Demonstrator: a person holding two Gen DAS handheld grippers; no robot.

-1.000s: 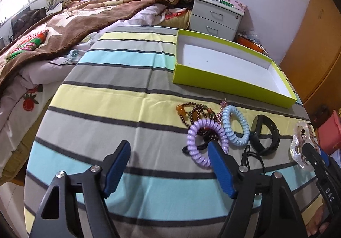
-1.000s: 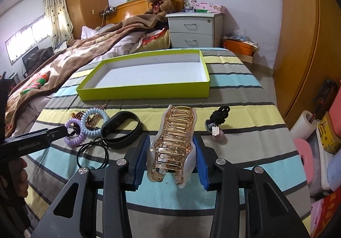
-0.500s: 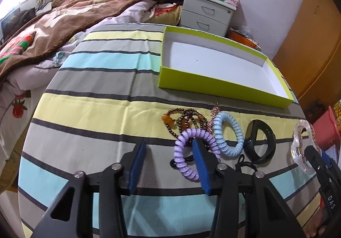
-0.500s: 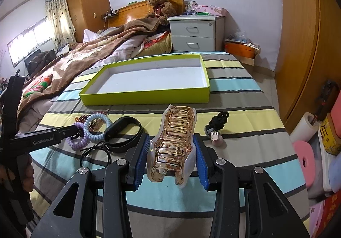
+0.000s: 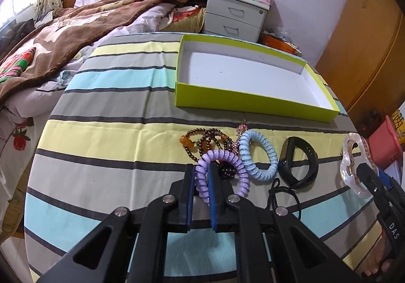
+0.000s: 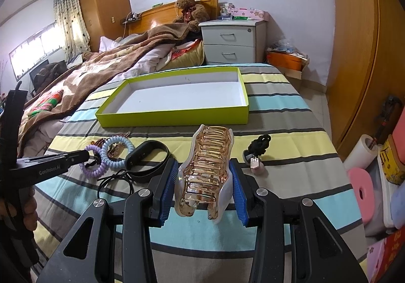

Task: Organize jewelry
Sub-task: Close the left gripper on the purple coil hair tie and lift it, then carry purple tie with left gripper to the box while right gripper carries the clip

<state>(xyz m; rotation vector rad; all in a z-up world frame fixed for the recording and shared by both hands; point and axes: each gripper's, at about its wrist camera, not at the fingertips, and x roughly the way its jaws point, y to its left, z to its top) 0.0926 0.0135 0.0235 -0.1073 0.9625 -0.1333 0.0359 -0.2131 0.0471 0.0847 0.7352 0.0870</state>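
Note:
My left gripper [image 5: 201, 169] is closing, and its blue pads pinch the near side of a purple spiral hair tie [image 5: 227, 156] lying on the striped cloth. A blue spiral hair tie [image 5: 255, 153], brown bead bracelets [image 5: 202, 138], a black wristband [image 5: 298, 166] and a thin black cord [image 5: 283, 194] lie close around it. My right gripper [image 6: 203, 165] is shut on a clear amber hair claw [image 6: 210, 146], held just above the cloth. The lime-green box [image 6: 174, 118] with a white, empty floor stands behind the jewelry. A black knotted charm [image 6: 258, 148] lies to the claw's right.
The striped table [image 5: 114, 136] drops off at its rounded near and left edges. A bed with a brown blanket [image 5: 76, 37] lies to the left, a white nightstand [image 6: 233, 42] behind the box, and a wooden wardrobe [image 6: 354, 55] with floor clutter to the right.
My left gripper edged forward and its jaws went from wide to tight around the purple hair tie's near side. The right gripper kept still with the claw in it.

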